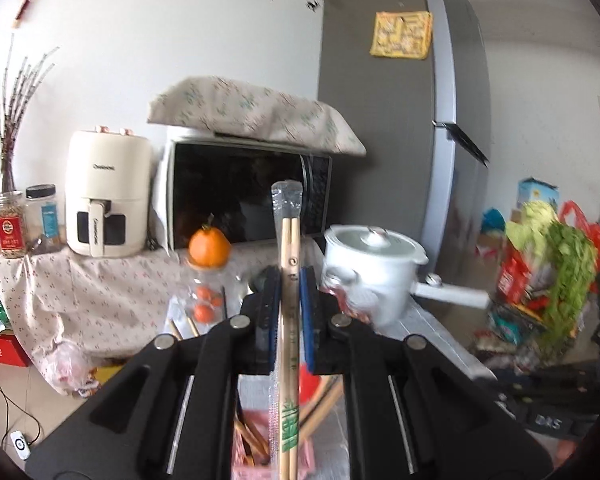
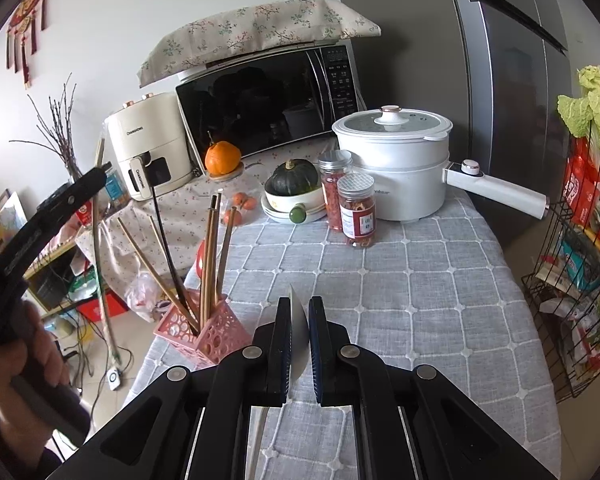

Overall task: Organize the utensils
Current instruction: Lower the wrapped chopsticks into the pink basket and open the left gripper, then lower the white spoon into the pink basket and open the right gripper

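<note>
In the left wrist view my left gripper [image 1: 290, 276] is shut on a pair of wooden chopsticks [image 1: 289, 240] in a clear plastic sleeve, which stick out forward and upward past the fingertips. Below it shows the pink utensil holder [image 1: 308, 452]. In the right wrist view my right gripper [image 2: 300, 304] is shut on a white spoon [image 2: 299, 332] seen edge-on, its handle running down under the jaws. The pink holder [image 2: 220, 332] stands at the table's left edge with several chopsticks in it. A hand [image 2: 36, 356] holds the left gripper [image 2: 98, 174] up high on the left.
On the grey checked tablecloth [image 2: 420, 300] stand a white electric pot [image 2: 396, 168] with a long handle, two clear jars [image 2: 356, 216] and a green squash in a bowl [image 2: 292, 178]. Behind are a microwave [image 2: 268, 96] and an air fryer [image 2: 152, 144]. A wire rack [image 2: 572, 280] with vegetables stands right.
</note>
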Motion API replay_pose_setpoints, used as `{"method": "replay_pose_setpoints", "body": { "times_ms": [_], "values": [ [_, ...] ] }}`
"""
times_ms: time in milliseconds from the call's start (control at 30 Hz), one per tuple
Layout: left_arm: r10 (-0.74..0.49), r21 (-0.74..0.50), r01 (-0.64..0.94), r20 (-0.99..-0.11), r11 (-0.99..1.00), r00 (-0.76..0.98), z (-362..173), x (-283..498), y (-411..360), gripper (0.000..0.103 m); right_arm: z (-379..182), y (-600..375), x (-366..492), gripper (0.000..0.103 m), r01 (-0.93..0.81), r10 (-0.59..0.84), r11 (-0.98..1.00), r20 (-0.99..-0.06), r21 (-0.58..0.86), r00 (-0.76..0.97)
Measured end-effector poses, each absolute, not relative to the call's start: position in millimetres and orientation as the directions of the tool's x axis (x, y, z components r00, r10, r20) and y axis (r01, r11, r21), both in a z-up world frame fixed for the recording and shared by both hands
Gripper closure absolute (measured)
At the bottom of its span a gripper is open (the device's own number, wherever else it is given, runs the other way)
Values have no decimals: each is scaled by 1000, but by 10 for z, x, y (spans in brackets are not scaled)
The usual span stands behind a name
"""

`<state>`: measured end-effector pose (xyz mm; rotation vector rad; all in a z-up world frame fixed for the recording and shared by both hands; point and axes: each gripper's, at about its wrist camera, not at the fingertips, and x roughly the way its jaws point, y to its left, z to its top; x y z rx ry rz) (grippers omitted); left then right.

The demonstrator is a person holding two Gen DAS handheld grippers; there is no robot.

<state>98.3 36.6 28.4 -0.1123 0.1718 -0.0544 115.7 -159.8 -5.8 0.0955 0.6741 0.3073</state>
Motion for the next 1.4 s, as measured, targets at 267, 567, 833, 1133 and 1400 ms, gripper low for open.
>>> {"method": "replay_pose_setpoints", "body": {
  "times_ms": [267,567,833,1133,1400],
  "values": [
    [0,-100,-13,-130,995,992,107,1248,368,92,-147,-1600,1281,95,-229,312,950,-603,213,734],
    [55,-89,-74,-199,993,978,-196,1496,401,92,-180,-1528,1357,95,-219,305,952,-585,215,752],
    [-14,-62,-6,-323,998,946,-202,1256,396,91,-88,-1431,1344,95,-229,308,950,-530,210,790],
    [-49,-173,-52,-532,984,845,-106,963,861,58,74,-1165,1316,95,-250,328,941,-442,227,835],
    [-69,-181,-78,-687,980,723,-311,841,1278,48,171,-660,1373,95,-263,323,942,-347,211,880]
  ]
}}
